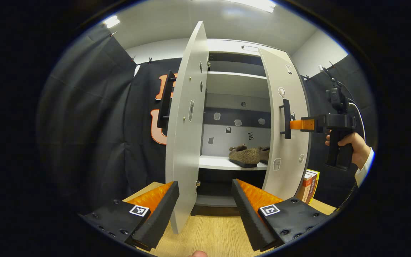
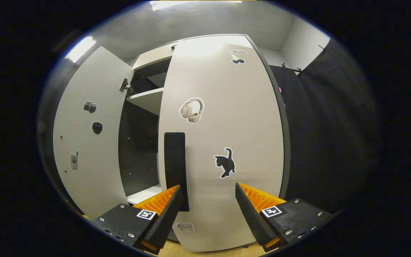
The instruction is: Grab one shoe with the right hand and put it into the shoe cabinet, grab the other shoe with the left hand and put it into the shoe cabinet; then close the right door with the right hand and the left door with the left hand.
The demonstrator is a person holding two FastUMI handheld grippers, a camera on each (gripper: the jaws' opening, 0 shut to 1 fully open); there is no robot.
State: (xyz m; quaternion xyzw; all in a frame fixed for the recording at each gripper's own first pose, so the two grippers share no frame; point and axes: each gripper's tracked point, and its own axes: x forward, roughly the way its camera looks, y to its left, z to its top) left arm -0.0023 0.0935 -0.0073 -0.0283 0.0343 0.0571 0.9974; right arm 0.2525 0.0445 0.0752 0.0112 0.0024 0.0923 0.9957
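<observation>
Both shoes (image 1: 245, 156) sit side by side on a lower shelf (image 1: 219, 163) inside the shoe cabinet (image 1: 234, 76), toes pointing left in the left gripper view; the far one is mostly hidden behind the right door (image 1: 286, 121). The right door stands partly open, angled across the cabinet mouth. The left door (image 1: 187, 121) stands wide open, seen nearly edge-on, its black handle (image 1: 165, 100) on the outer face.

The right tool (image 1: 300, 125), held by a hand (image 1: 351, 146) with a white cuff, points at the right door's black handle (image 1: 286, 117); its tip is at or just beside the handle, contact cannot be told. In the right gripper view the right tool (image 2: 208, 194) has its fingers apart, the left finger (image 2: 166, 210) overlapping the handle's (image 2: 175, 167) lower end, nothing between them. Headphone (image 2: 191, 110) and cat (image 2: 225, 163) stickers mark the door face.

The left tool (image 1: 205, 200) is spread wide, the left door's lower edge between its fingers without visible contact. The cabinet stands on a wooden table (image 1: 209, 239); books (image 1: 309, 185) stand to its right.
</observation>
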